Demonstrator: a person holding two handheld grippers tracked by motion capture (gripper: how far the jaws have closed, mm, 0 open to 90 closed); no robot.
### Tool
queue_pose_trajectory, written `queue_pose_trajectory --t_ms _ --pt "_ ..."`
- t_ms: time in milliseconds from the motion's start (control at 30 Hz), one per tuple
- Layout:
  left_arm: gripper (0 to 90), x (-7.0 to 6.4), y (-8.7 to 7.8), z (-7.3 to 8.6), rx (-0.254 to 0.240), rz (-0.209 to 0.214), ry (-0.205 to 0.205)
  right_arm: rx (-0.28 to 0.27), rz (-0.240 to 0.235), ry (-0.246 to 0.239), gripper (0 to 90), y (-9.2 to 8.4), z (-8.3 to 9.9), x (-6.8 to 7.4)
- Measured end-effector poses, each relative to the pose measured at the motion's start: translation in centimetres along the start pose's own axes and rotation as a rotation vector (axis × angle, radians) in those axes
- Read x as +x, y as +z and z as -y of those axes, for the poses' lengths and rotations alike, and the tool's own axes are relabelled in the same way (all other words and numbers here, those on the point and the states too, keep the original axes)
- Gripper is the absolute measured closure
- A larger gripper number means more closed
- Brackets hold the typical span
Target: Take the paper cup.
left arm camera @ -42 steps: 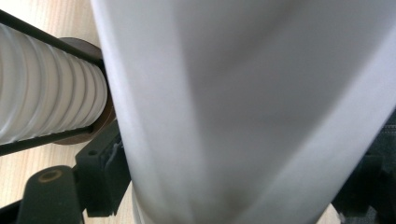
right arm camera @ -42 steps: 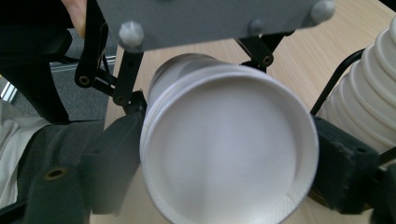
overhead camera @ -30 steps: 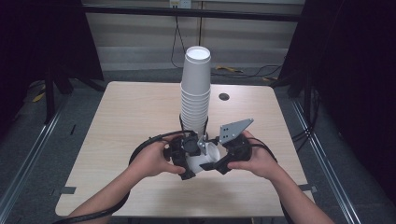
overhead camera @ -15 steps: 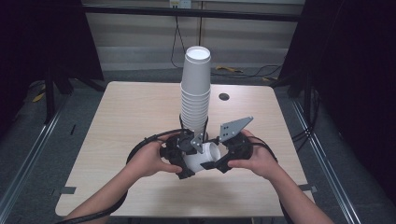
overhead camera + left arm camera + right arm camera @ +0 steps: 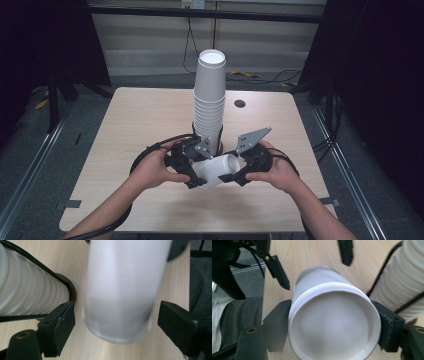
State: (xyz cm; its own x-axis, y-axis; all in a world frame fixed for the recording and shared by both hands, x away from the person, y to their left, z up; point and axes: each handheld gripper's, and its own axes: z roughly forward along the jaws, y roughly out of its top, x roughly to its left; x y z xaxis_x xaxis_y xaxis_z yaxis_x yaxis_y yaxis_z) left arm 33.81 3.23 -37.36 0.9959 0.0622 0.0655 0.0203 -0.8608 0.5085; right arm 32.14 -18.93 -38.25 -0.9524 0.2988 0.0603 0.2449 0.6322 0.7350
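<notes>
Paper cup passed between my hand-held grippers

My right hand-held gripper (image 5: 332, 322) clamped the paper cup's (image 5: 332, 325) rim; my left hand-held gripper (image 5: 112, 322), jaws just closing, stood spread around its base without touching; handover unfinished.

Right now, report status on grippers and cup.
Right gripper clamped on the paper cup at its rim. Left gripper jaws just closing, not touching cup base. Cup stack close behind.

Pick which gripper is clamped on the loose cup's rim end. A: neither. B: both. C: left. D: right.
D: in the right gripper view the right gripper has its jaws pressed on both sides of the cup at the open rim, while the left gripper shows gaps beside the cup's base.
</notes>
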Motion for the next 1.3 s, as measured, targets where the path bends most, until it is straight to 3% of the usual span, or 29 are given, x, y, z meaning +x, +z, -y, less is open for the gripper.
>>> queue_pose_trajectory --t_ms 133,433,600,1300 --pt "14.6 0.0 -0.2 0.7 -0.049 -0.003 -0.041 -0.02 0.018 0.018 24.8 -0.8 0.4 -0.2" --pt "14.7 0.3 0.1 2.5 -0.08 0.002 -0.091 -0.072 0.029 0.074 24.8 -1.9 1.2 -1.0" --pt "14.7 0.5 0.9 3.4 -0.108 0.021 -0.142 -0.088 0.033 0.084 24.7 -2.2 1.2 -1.1" --pt "14.7 0.5 2.5 4.8 -0.166 0.061 -0.219 -0.155 0.014 0.117 24.6 -2.3 1.4 -1.1"
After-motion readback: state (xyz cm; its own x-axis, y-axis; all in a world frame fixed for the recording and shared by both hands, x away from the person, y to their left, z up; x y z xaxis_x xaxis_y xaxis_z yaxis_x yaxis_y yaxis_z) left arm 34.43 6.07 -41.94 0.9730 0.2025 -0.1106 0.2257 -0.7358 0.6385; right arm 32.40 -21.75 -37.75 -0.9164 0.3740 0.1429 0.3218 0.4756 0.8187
